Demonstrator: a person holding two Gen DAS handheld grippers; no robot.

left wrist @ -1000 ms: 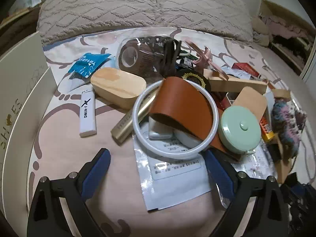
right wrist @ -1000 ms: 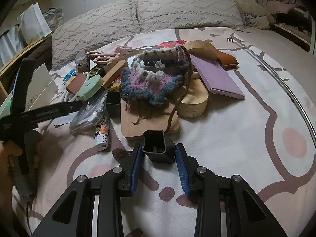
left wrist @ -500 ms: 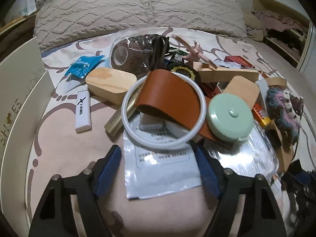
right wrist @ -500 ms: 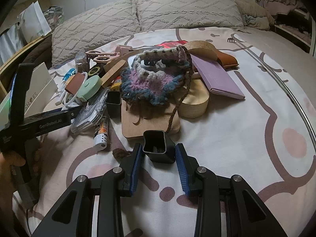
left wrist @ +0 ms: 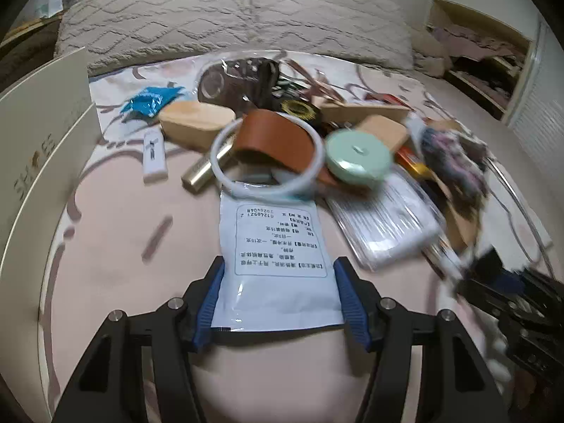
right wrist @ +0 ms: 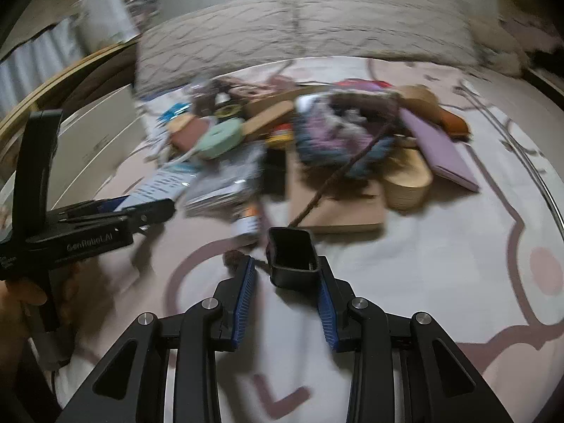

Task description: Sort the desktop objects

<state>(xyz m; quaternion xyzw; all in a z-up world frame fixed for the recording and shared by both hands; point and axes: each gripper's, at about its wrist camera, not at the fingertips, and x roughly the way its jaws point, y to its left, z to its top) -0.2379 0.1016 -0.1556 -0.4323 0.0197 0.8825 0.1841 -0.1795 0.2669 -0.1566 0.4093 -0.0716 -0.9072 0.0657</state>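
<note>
A white medicine sachet (left wrist: 278, 264) with printed text lies between the blue pads of my left gripper (left wrist: 278, 296); the jaws have closed in on its sides. Beyond it sit a white ring (left wrist: 266, 162), a brown leather piece (left wrist: 275, 141) and a mint round case (left wrist: 357, 153). My right gripper (right wrist: 283, 282) holds a small black box (right wrist: 292, 264); its right pad touches the box, and a gap shows on the left. The left gripper also shows in the right wrist view (right wrist: 134, 211).
A cream shoebox (left wrist: 38, 148) stands at the left. The pile holds a wooden case (left wrist: 195, 120), a white lighter (left wrist: 154, 155), a gold tube (left wrist: 202, 172), a crochet pouch (right wrist: 338, 130), a purple notebook (right wrist: 440, 151) and a wooden board (right wrist: 338, 201). Pillows (left wrist: 229, 17) lie behind.
My left gripper has pulled back with the sachet sliding out from under the ring, and its jaws narrowed onto it. My right gripper opened slightly and shifted left around the black box.
</note>
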